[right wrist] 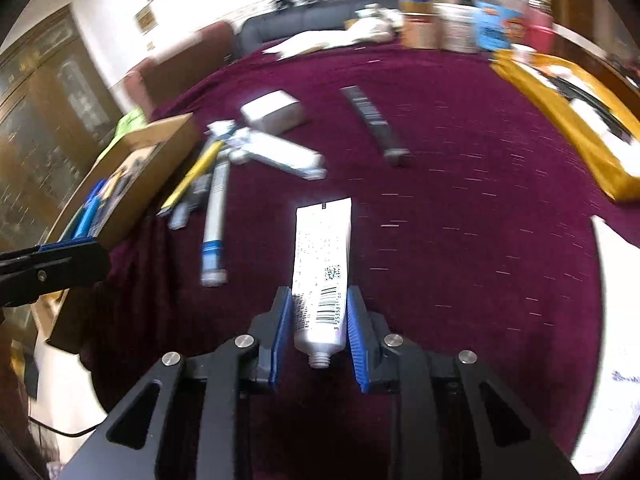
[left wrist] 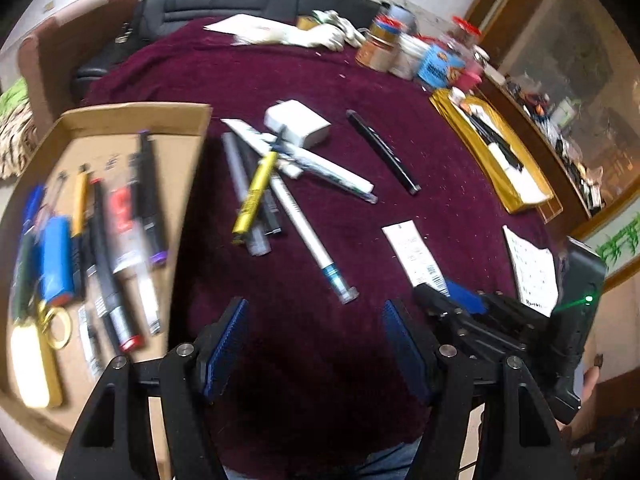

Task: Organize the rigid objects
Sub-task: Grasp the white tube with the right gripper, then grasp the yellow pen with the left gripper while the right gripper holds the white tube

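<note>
Currently our right gripper (right wrist: 319, 320) has its fingers clamped on the white tube (right wrist: 322, 276), neck toward the camera, held above the near edge of the maroon cloth (right wrist: 480, 220). Our left gripper (left wrist: 314, 340) hovers with fingers apart, holding nothing. Pens (left wrist: 256, 188) lie mid-cloth; the cardboard tray (left wrist: 176, 120) sits at its left edge.

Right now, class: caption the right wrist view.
Right gripper clamps a capless white tube above the maroon tablecloth.
</note>
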